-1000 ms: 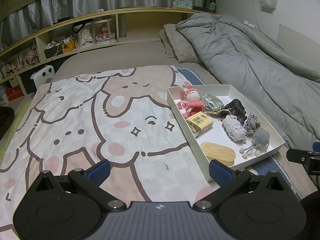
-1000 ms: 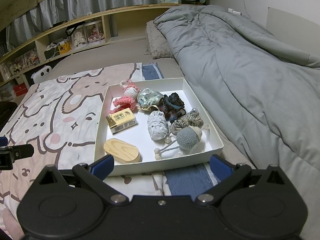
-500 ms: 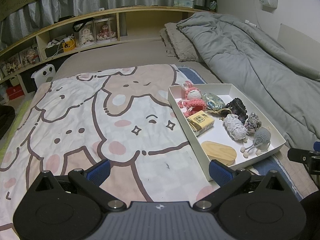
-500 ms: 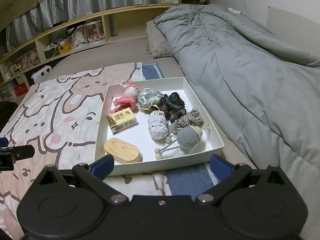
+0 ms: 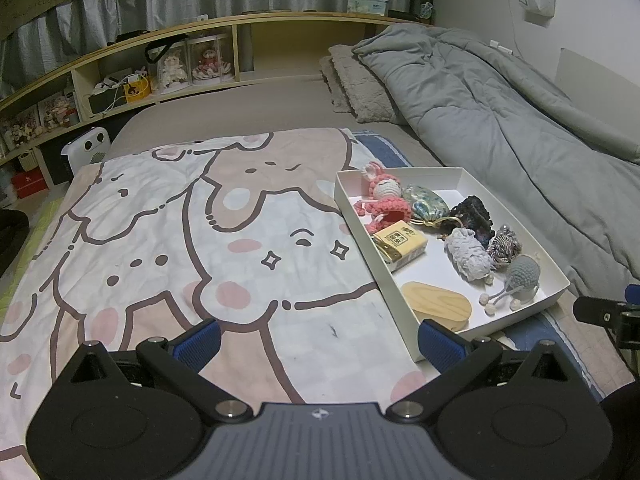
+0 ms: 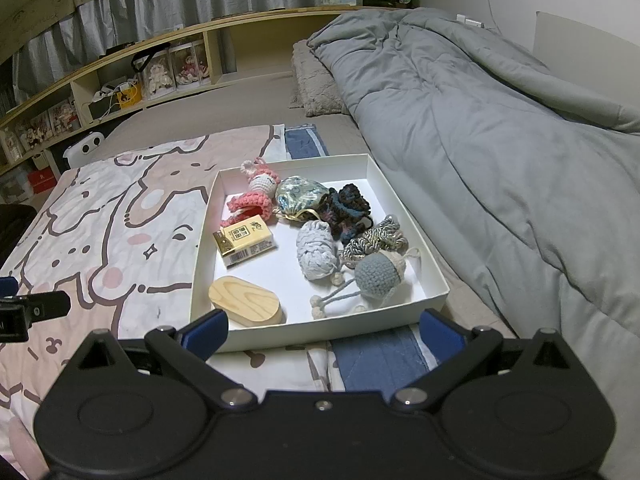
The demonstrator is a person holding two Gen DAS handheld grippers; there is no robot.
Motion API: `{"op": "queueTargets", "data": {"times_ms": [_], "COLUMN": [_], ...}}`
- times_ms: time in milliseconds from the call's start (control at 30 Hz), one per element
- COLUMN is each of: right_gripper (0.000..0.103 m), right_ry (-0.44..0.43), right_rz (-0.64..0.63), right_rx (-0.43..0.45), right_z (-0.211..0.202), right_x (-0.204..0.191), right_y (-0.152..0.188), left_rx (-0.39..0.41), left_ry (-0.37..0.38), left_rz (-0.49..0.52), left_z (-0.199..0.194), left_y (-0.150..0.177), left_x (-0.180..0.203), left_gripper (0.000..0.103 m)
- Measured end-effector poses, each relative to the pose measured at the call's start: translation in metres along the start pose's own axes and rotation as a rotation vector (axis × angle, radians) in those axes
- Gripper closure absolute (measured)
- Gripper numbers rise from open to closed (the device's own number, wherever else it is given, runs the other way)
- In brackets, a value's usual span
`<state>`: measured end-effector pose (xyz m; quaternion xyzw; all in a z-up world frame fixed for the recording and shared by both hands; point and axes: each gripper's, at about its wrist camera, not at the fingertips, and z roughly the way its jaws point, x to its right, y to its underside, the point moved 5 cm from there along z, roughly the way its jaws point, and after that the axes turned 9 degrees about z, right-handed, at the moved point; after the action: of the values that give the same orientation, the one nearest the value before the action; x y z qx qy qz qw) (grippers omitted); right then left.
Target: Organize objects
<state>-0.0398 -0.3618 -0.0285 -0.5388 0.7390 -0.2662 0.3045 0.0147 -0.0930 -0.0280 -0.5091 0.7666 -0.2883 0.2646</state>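
The left gripper [image 5: 318, 338] hangs over the cartoon-print blanket [image 5: 200, 240] with its fingers spread wide and nothing between them. To its right the white tray [image 6: 404, 236] lies on the bed, and the right gripper [image 6: 324, 330] sits just in front of the tray's near wall, fingers likewise released and empty.

All the small things seen are inside the tray: at its left side a pink crochet doll [image 6: 256, 196], a yellow box [image 6: 248, 240] and a wooden block [image 6: 244, 300]; toward the right a shiny pouch [image 6: 300, 196], a dark scrunchie [image 6: 350, 208], a pale knitted bundle [image 6: 316, 250], a striped cord bundle [image 6: 376, 240] and a grey crochet ball [image 6: 378, 272]. They lie loosely, some touching. Judging from this, sorting has either not begun or nothing loose remains on the blanket; which cannot be told.

The gripper bodies hide the nearest bedding, and the tray's near corner is cut off by the right one.
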Motion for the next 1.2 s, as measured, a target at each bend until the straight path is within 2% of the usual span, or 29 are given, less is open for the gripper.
{"op": "queueTargets", "data": {"times_ms": [1200], "right_gripper": [0.0], "right_ry": [-0.001], "right_rz": [0.0], "right_rx": [-0.002], "right_z": [-0.0003], "right_x": [0.0003], "right_y": [-0.0002], "left_rx": [0.0], "left_ry": [0.009], "left_rz": [-0.002], "left_z": [-0.0012], "left_y": [0.0003], "left_x": [0.0003], "left_gripper": [0.0]}}
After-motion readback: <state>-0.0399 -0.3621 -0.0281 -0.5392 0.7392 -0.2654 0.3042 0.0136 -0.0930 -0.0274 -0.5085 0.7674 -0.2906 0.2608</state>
